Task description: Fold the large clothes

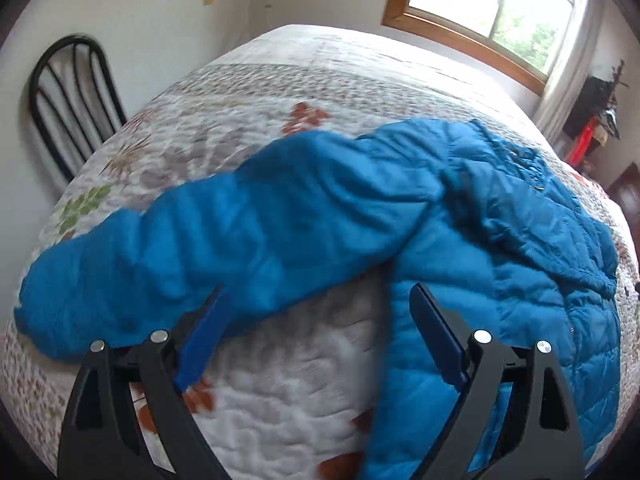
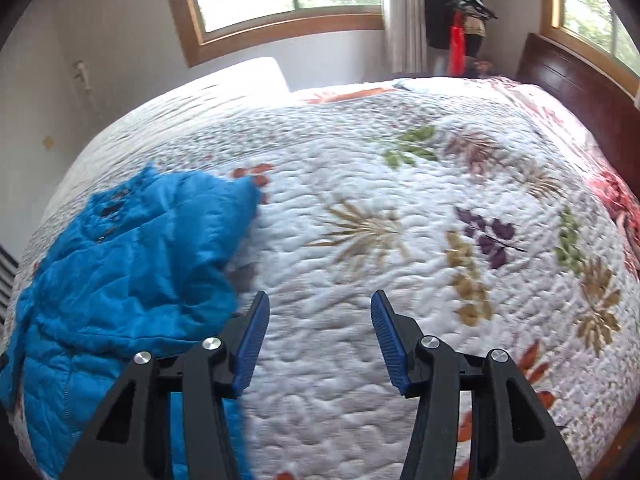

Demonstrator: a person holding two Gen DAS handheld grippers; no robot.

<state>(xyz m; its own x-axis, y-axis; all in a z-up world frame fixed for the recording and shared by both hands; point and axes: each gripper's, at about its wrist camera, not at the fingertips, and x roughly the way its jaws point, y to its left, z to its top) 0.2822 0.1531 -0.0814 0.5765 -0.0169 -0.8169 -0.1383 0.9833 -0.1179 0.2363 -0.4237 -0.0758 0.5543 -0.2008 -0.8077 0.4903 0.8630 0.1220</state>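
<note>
A blue quilted puffer jacket (image 1: 500, 248) lies spread on the bed, with one sleeve (image 1: 192, 240) stretched out to the left. My left gripper (image 1: 320, 304) is open and empty, hovering just above the bedspread in the gap between sleeve and body. In the right wrist view the jacket (image 2: 128, 264) lies at the left. My right gripper (image 2: 320, 308) is open and empty over bare bedspread, with its left finger (image 2: 250, 344) next to the jacket's edge.
The bed carries a white quilted bedspread (image 2: 400, 208) with a leaf print. A black metal chair (image 1: 76, 96) stands by the bed's far left side. A dark wooden headboard (image 2: 580, 88) and hanging clothes (image 2: 456, 8) stand at the right under the windows.
</note>
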